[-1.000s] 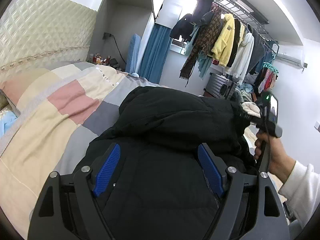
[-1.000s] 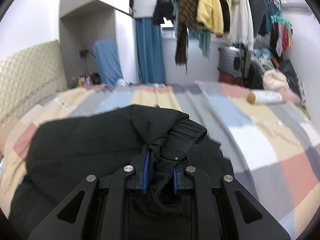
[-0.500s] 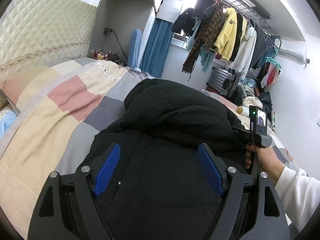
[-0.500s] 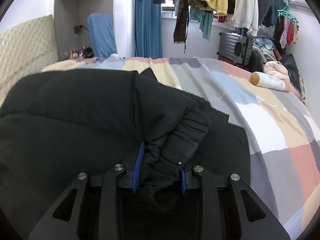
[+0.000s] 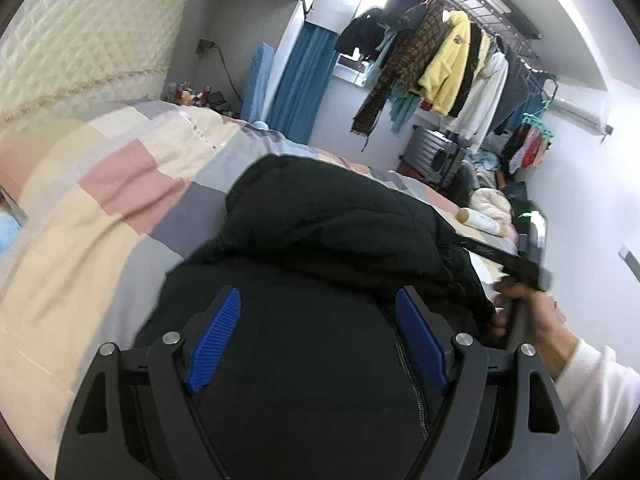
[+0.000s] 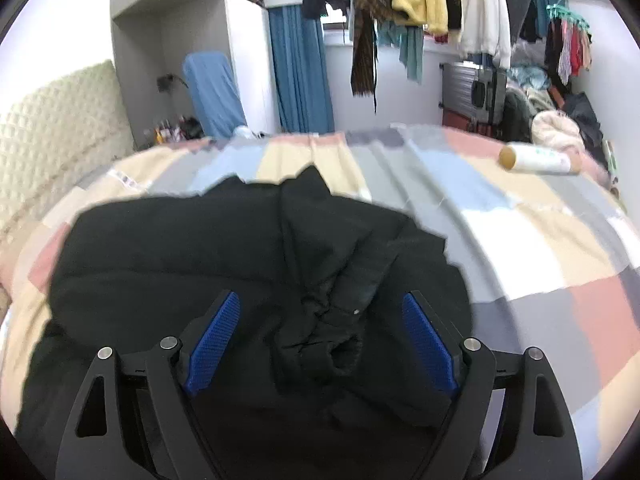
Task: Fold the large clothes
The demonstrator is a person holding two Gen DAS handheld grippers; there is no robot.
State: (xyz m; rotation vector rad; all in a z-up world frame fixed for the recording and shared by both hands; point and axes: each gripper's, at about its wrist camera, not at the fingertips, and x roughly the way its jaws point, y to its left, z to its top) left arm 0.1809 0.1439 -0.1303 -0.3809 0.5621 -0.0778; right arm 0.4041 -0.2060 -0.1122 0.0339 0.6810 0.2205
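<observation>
A big black padded jacket (image 5: 320,240) lies bunched on the patchwork bedspread (image 5: 100,216). My left gripper (image 5: 318,308) hovers over its near part, jaws wide, nothing between the blue pads. In the right wrist view the jacket (image 6: 180,248) fills the foreground and its sleeve cuff (image 6: 344,356) lies loose between the fingers of my right gripper (image 6: 320,312). Those jaws are opening and the pads stand clear of the cuff. The right gripper's body (image 5: 520,268) shows at the right in the left wrist view, held by a hand (image 5: 536,320) in a white sleeve.
A white bottle with a brown cap (image 6: 536,158) lies on the bedspread (image 6: 520,240) at the far right. A quilted headboard (image 5: 80,52) stands at the left. Hanging clothes (image 5: 448,64), a suitcase (image 6: 476,88) and piled laundry (image 6: 556,128) crowd the far wall.
My right gripper was shut on the sleeve cuff; its jaws have spread wide and let it drop onto the jacket. The right hand drew back a little. The left gripper stayed open.
</observation>
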